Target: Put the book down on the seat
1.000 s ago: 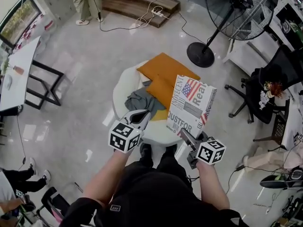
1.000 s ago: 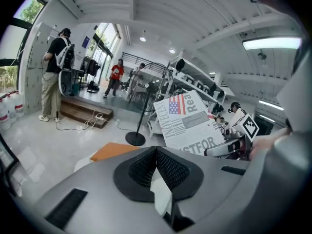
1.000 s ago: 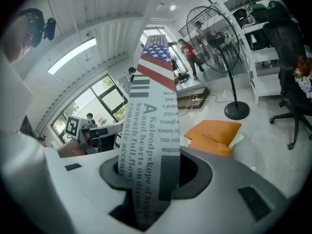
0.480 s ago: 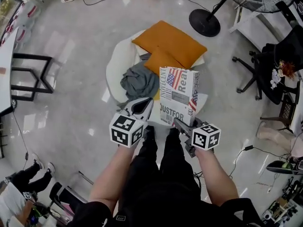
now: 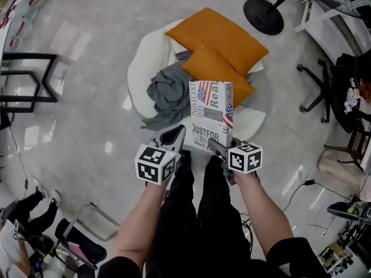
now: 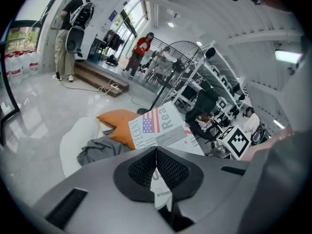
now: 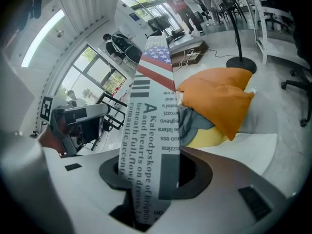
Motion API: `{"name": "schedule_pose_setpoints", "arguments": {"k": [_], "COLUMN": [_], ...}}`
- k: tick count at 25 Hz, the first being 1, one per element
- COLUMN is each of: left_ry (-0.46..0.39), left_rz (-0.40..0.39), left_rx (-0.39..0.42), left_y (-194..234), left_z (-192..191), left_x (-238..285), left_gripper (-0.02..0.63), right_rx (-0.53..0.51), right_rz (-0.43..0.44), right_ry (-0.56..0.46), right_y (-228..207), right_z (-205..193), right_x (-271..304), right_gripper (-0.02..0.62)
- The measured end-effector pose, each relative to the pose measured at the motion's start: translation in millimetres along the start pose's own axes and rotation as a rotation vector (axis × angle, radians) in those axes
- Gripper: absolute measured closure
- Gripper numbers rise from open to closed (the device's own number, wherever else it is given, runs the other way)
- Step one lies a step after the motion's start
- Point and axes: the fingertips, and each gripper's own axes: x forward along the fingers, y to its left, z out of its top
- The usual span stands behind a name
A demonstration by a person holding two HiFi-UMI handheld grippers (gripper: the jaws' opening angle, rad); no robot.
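Book [image 5: 211,112] stands upright in the air over the front edge of the white seat [image 5: 145,68], clamped at its lower end by the right gripper [image 5: 217,149]. The left gripper [image 5: 173,135] hangs just beside the book's lower left corner, jaws pressed together at the tips. Orange cushions [image 5: 220,36] and a grey cloth [image 5: 168,94] lie on the seat behind

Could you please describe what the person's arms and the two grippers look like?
The left gripper and right gripper have grey bodies, and each carries a white cube printed with black square markers. The left one's pads are dark with a mesh texture. The person wears black sleeves that leave the forearms bare.
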Motion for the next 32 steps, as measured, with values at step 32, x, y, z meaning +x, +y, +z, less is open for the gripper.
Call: {"name": "schedule_pose_setpoints", "arguments": {"k": [32], "left_ry": [0.163], "left_rz": [-0.012], "left_rx": [-0.064], "left_y": [56], "left_z": [-129], "left_x": [107], "left_gripper": [0.603], "right_rx": [-0.427], "right_rz": [-0.373], "right_ry": [0.307], "right_y": [-194], "right_z": [-39], "right_x": [129], "right_gripper": [0.326]}}
